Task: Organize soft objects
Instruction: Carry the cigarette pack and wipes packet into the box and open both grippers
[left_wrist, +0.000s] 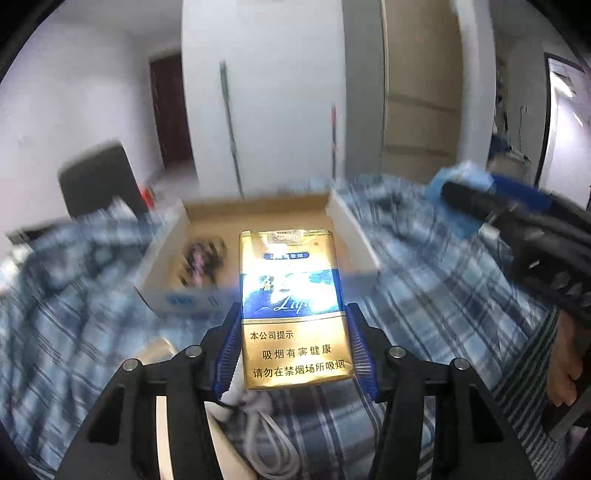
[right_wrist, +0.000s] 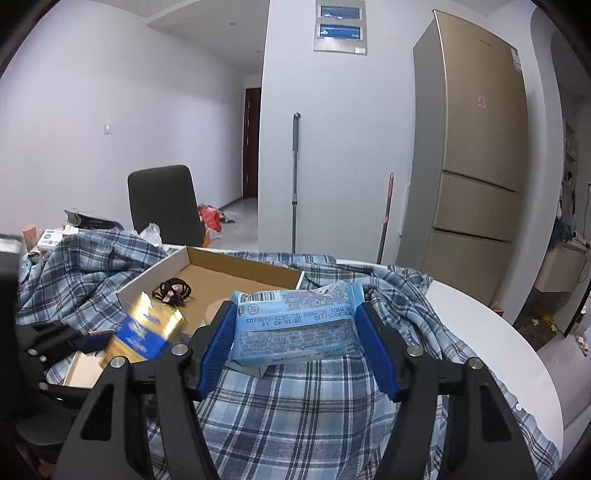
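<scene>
My left gripper is shut on a gold and blue cigarette pack, held upright above the plaid shirt in front of a shallow cardboard box. A black cable lies in the box. My right gripper is shut on a light blue soft pack of tissues, its blue pads pressing both ends, just above the shirt. In the right wrist view the cigarette pack hangs at the near left corner of the box, beside the tissue pack.
The shirt covers a round white table. A white charger cord lies under my left gripper. A black chair stands behind the table, a gold fridge at the right. A hand grips the right tool.
</scene>
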